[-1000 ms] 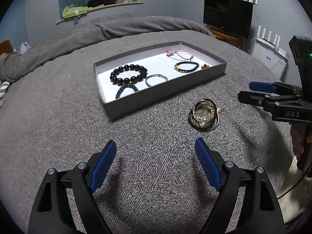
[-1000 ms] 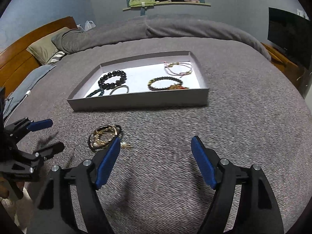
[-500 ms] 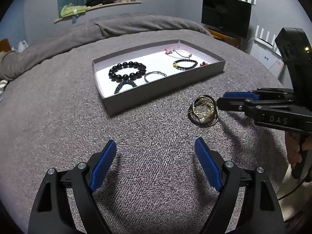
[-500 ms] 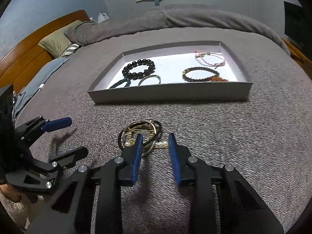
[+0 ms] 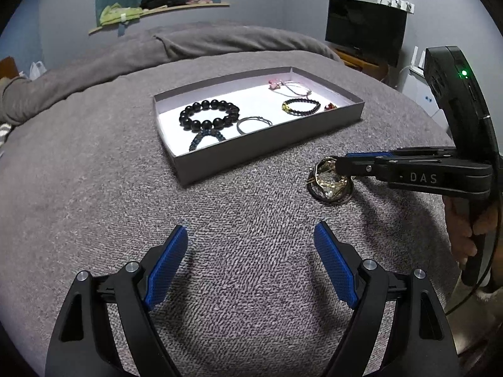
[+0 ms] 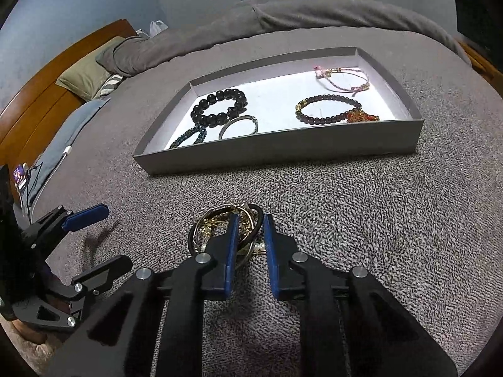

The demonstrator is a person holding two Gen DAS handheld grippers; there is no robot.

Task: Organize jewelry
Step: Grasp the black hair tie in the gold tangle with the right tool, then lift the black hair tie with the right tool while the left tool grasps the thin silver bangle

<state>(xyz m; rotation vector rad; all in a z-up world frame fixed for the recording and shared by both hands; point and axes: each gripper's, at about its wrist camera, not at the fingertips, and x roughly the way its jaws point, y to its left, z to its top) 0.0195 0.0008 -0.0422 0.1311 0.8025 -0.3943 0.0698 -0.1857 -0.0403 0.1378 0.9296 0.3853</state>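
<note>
Jewelry tangle (image 6: pixel 229 229) lies on grey bedspread (image 5: pixel 251 207); right gripper (image 6: pixel 248 226) jaws narrowed around it, left gripper (image 5: pixel 251 245) jaws apart.

Dim, bluish indoor light; soft shadows, heavy fisheye vignetting.

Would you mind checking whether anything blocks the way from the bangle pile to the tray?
Nothing lies on the blanket between the bangle pile and the tray; only the tray's near wall must be cleared. The right gripper is at the pile.
</note>
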